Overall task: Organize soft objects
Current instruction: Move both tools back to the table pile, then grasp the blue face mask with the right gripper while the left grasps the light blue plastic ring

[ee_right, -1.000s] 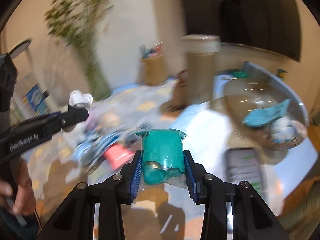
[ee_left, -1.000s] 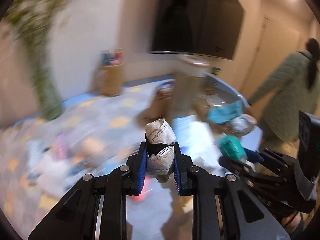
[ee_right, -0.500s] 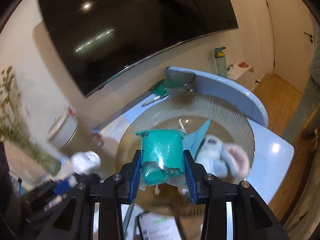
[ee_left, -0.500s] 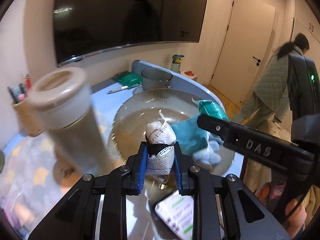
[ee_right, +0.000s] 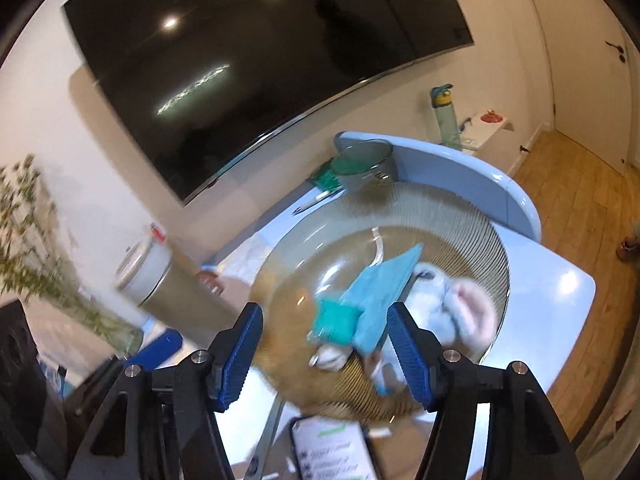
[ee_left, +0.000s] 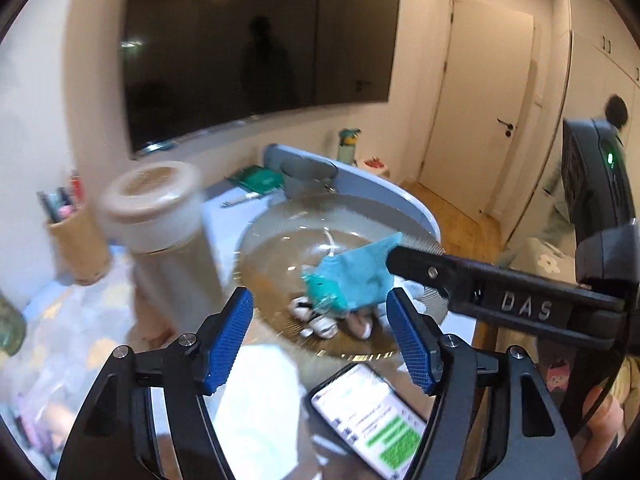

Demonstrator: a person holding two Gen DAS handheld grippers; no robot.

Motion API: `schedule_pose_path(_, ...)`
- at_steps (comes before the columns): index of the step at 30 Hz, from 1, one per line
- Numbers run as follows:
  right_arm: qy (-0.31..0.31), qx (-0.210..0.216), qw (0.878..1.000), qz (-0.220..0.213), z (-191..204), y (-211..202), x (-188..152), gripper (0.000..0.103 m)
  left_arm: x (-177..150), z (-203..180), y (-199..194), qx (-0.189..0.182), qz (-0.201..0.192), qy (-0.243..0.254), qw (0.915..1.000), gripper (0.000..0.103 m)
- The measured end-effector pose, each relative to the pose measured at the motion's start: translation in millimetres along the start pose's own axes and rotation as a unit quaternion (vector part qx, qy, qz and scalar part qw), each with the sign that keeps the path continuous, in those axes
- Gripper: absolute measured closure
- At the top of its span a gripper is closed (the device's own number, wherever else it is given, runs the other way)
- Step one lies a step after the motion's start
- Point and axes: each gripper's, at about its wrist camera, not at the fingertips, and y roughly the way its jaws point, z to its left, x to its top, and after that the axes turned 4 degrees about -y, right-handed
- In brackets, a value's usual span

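Observation:
A large ribbed glass bowl (ee_left: 264, 240) (ee_right: 472, 216) stands on the light blue table. In it lie a light blue cloth (ee_left: 360, 272) (ee_right: 384, 288), a teal packet (ee_left: 324, 292) (ee_right: 332, 320), a white lace bundle (ee_left: 320, 324) (ee_right: 332, 356) and a pale plush toy with pink ears (ee_right: 460, 308). My left gripper (ee_left: 320, 336) is open and empty just in front of the bowl. My right gripper (ee_right: 322, 348) is open and empty above the bowl's near rim; its arm (ee_left: 500, 300) crosses the left wrist view from the right.
A phone with a lit screen (ee_left: 368, 424) (ee_right: 332, 452) lies on the table below the bowl. A tall beige canister (ee_left: 160, 224) (ee_right: 160, 280) stands left of it. A grey cup (ee_left: 308, 176) (ee_right: 366, 164) and green notebook sit behind. A person (ee_left: 612, 128) stands at far right.
Both grippers have opened. The white lace bundle and the teal packet have left the jaws and now lie in the bowl.

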Motion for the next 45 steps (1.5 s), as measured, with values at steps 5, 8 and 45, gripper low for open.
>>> schedule_pose_path(5, -0.035, 0.026, 0.999, -0.004, 37.1, -23.2, -22.8, 0.04, -13.7, 43.7, -72.5, 0.035, -0.029, -0.029, 0.9986, 0.035)
schedule_pose_path(8, -0.06, 0.051, 0.997, -0.006, 64.9, -34.2, -38.1, 0.04, -26.9, 82.3, -121.7, 0.069, -0.044, -0.056, 0.9951, 0.035)
schedule_pose_path(45, -0.231, 0.14, 0.946, 0.177, 271.3, 120.5, -184.3, 0.059, -209.4, 237.4, -107.2, 0.102, 0.106, -0.174, 0.9737, 0.029)
